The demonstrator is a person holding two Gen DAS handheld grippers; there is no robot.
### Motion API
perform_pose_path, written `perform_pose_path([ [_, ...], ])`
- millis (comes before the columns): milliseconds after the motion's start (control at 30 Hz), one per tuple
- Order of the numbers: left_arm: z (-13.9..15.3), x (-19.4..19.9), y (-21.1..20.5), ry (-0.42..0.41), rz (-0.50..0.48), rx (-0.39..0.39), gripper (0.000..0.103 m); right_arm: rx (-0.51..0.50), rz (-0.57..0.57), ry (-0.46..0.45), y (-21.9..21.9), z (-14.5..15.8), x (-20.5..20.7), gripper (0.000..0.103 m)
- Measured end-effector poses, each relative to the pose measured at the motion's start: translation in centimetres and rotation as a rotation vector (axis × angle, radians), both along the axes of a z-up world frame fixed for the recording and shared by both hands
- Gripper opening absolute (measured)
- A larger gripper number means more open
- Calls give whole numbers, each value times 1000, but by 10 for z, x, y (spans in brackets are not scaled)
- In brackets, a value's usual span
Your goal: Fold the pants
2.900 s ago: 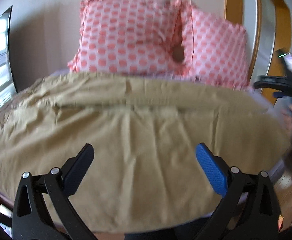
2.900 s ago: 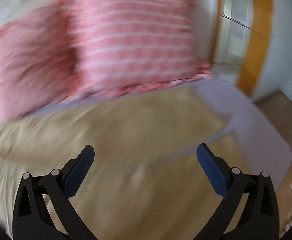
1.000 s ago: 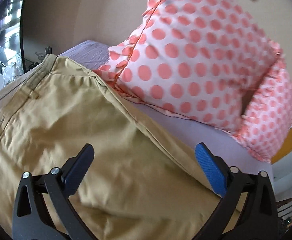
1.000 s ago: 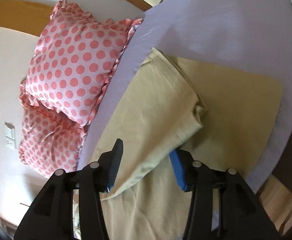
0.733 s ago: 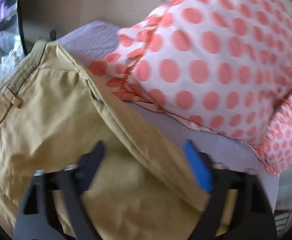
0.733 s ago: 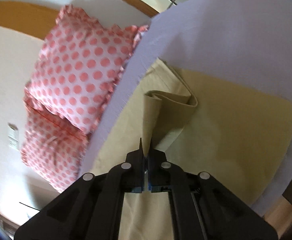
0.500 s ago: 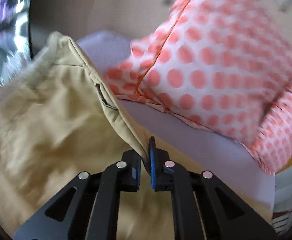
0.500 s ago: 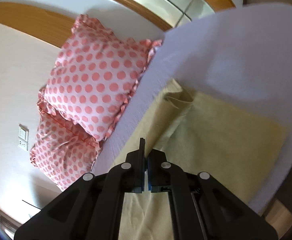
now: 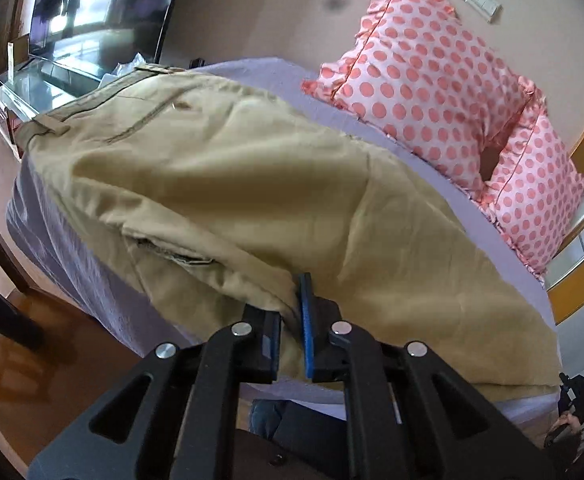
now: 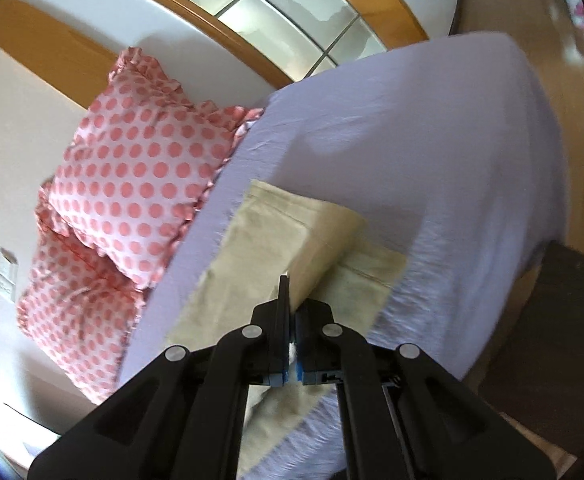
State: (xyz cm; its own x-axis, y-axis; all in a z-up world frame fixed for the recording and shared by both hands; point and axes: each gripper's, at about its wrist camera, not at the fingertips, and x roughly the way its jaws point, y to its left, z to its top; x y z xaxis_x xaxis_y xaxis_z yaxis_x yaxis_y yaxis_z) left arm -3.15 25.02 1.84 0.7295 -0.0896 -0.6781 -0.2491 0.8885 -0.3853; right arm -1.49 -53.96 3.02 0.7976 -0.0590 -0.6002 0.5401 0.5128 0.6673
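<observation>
Tan pants (image 9: pixel 252 168) lie across a lilac bed sheet (image 9: pixel 84 272), waistband at the far left. My left gripper (image 9: pixel 292 304) is shut on a fold of the pants near the bed's front edge, drawn over the lower layer. My right gripper (image 10: pixel 291 296) is shut on the leg end of the pants (image 10: pixel 276 240), holding that layer lifted and folded above the hem beneath it.
Two pink polka-dot pillows (image 9: pixel 432 76) lean on the wall at the head of the bed; they also show in the right wrist view (image 10: pixel 132 184). Bare lilac sheet (image 10: pixel 432 160) spreads right of the legs. A glass TV stand (image 9: pixel 40 76) stands at the left. Wood floor surrounds the bed.
Both grippers closed on the pants' far edge about 0.7 s ago. They have since pulled that edge toward the front of the bed, folding the cloth over itself.
</observation>
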Motion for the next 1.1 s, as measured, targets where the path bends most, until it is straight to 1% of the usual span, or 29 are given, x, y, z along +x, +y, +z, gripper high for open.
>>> perform_pose_path([
  [33,0,-4,0,-10,3,2,10,-24,-10,11,1,2,-4,6],
  [100,0,-9,-1,-27,8,7,14,-55,-53,29,-1,5,-13,32],
  [133,-1,-11,-1,-35,7,3,15,-68,-78,25,-3,6,-18,58],
  [167,-1,-13,0,-45,7,-3,16,-94,-109,2,-6,8,-26,62],
  [233,-1,-19,3,-63,10,-26,19,-144,-139,15,-7,7,-31,62],
  [300,-1,-25,6,-78,16,-44,22,-166,-124,23,-7,3,-29,57],
  [367,1,-28,8,-92,27,-53,28,-190,-100,37,-3,-3,-25,51],
  [400,2,-31,10,-101,36,-58,29,-216,-97,34,1,-3,-25,50],
  [433,3,-34,12,-109,47,-58,31,-230,-85,32,5,-4,-25,44],
  [467,4,-38,16,-119,63,-58,32,-227,-54,21,10,-6,-22,42],
  [500,6,-40,18,-127,83,-54,32,-248,-51,22,14,-5,-21,42],
  [533,8,-43,23,-139,110,-48,32,-271,-45,27,19,-5,-20,39],
  [567,9,-47,28,-151,134,-51,34,-272,-22,18,22,-7,-17,17],
  [600,9,-51,35,-160,156,-59,36,-238,13,11,22,-12,-12,5],
  [633,8,-53,39,-164,170,-68,42,-227,21,2,22,-14,-8,5],
  [667,7,-54,43,-164,177,-75,46,-237,35,-16,23,-15,-3,5],
  [700,4,-55,47,-162,180,-88,48,-231,45,-24,22,-15,-1,5],
  [733,2,-57,49,-161,179,-97,53,-217,50,-36,21,-15,1,4],
  [767,-1,-58,51,-161,172,-116,59,-206,65,-60,23,-11,4,4],
  [800,-3,-59,53,-164,170,-128,63,-218,83,-77,28,-4,9,4],
  [833,-6,-60,55,-168,169,-138,72,-234,106,-99,36,4,13,4],
  [867,-7,-61,55,-175,166,-149,77,-252,156,-148,50,18,21,4],
  [933,-9,-61,54,-192,161,-173,81,-264,267,-229,85,44,39,4],
  [1000,-10,-60,52,-210,141,-187,84,-286,450,-325,145,72,62,4],
  [1033,-10,-60,49,-215,134,-186,86,-290,521,-352,170,79,69,4],
  [1100,-11,-60,45,-221,120,-179,88,-275,741,-413,242,90,84,4],
])
